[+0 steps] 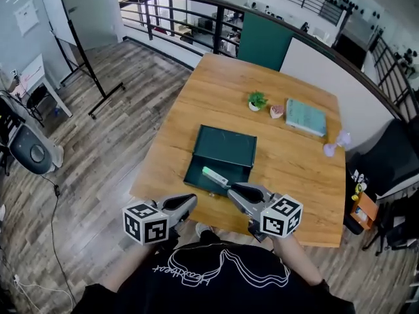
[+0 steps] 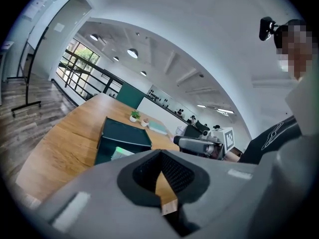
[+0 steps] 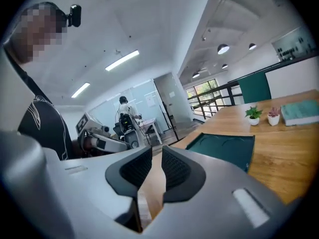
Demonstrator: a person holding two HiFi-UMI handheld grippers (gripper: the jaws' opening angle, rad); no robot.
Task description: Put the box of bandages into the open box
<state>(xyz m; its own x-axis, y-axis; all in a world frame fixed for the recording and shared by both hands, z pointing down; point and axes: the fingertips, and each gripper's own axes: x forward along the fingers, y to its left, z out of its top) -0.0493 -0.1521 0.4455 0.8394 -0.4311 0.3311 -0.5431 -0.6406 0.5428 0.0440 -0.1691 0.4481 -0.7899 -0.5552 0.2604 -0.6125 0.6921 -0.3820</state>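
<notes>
The dark green open box [image 1: 196,174] stands on the wooden table with its lid laid back. The white and green box of bandages [image 1: 215,176] lies slanted inside its tray, also visible as a pale green shape [image 2: 121,152] in the left gripper view. My right gripper [image 1: 230,187] hovers just right of the bandage box's near end, with a narrow gap between its jaws [image 3: 157,151] and nothing between them. My left gripper [image 1: 192,199] hangs over the table's near edge, left of the open box, pads touching at the tip [image 2: 160,154], empty.
At the table's far side stand a small potted plant [image 1: 257,100], a little pink pot [image 1: 276,112] and a teal book [image 1: 306,116]. A purple object [image 1: 334,146] sits at the right edge. A railing runs behind the table; a whiteboard stand [image 1: 85,51] is on the floor left.
</notes>
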